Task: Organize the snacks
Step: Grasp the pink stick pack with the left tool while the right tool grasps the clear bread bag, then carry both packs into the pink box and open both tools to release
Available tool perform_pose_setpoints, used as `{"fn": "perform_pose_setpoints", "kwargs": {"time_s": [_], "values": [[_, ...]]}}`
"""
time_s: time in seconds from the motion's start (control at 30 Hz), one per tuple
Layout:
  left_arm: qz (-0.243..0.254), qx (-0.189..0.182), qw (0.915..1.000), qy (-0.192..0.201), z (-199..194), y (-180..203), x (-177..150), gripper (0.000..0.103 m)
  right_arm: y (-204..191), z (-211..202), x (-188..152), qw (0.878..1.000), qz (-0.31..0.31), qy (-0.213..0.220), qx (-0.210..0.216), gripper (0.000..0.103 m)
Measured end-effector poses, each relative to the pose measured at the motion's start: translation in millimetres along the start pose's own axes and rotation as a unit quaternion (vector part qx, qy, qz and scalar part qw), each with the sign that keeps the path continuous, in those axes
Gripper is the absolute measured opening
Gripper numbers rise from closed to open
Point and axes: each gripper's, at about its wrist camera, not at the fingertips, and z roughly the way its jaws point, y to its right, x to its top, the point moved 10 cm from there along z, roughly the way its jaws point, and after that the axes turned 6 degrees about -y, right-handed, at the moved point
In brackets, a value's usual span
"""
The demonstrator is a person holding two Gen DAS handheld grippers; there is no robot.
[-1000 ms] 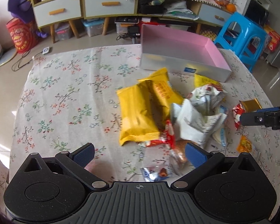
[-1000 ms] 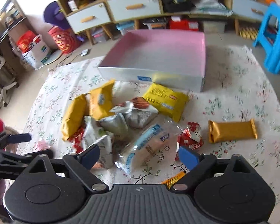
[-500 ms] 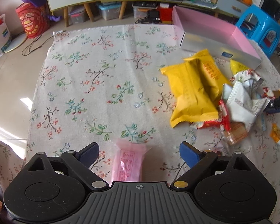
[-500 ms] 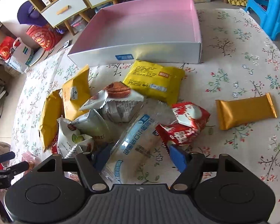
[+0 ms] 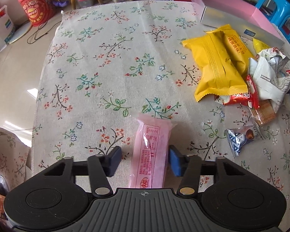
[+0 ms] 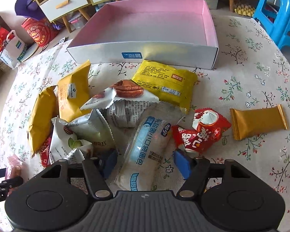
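Grippers closing: left gripper (image 5: 144, 157) straddling the pink packet (image 5: 151, 152), right gripper (image 6: 145, 161) around the bread pack (image 6: 145, 150); box (image 6: 143, 48) waiting at 12 o'clock, presumably for both.

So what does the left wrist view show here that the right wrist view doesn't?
Only the left wrist view: the whole pink packet between the left gripper fingers, which have just been closing; the right pad touches it, the left pad stands clear. Also a blue-and-white triangular snack.

Only the right wrist view: the pink box interior with nothing in it, a gold bar, and the clear bread packet between the right gripper fingers, also just closing.

Both: the floral tablecloth and the two orange-yellow packets.
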Motion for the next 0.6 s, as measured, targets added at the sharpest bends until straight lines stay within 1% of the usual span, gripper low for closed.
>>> {"fn": "perform_pose_setpoints", "kwargs": {"time_s": [0.03,0.07,0.1,0.13,0.17,0.27,0.3,0.43,0.6], "values": [[-0.002,-0.002,1.0,0.001,-0.7,0.0,-0.4,0.037,0.2,0.2,-0.2,1.0,-0.004,0.001,-0.007,0.047],[-0.004,-0.003,1.0,0.003,-1.2,0.0,0.2,0.035,0.8,0.2,-0.2,1.0,-0.008,0.002,-0.014,0.043],[-0.006,-0.001,1.0,0.004,-1.5,-0.5,0.1,0.031,2.2,-0.5,-0.1,1.0,-0.011,0.005,-0.02,0.035],[-0.008,0.001,1.0,0.006,-1.8,-0.8,0.2,0.03,-0.1,0.8,0.3,1.0,-0.012,0.006,-0.026,0.029],[-0.01,0.0,0.9999,0.007,-2.1,-0.9,0.7,0.03,0.1,0.7,0.1,0.999,-0.01,0.008,-0.03,0.027],[-0.015,0.0,0.9998,0.011,-3.0,-0.9,1.1,0.03,4.8,-0.3,1.1,1.0,0.001,0.008,-0.024,0.018],[-0.017,-0.001,0.9998,0.012,-3.5,-0.9,1.5,0.03,7.2,-1.1,1.3,1.0,0.007,0.008,-0.022,0.013],[-0.019,-0.007,0.9995,0.022,-8.4,2.6,3.8,0.03,13.3,-4.1,1.8,0.999,0.034,0.003,0.004,0.01],[-0.023,-0.012,0.9987,0.044,-19.5,8.4,11.2,0.03,20.6,-14.0,0.9,0.999,0.046,0.006,0.019,0.009]]}}
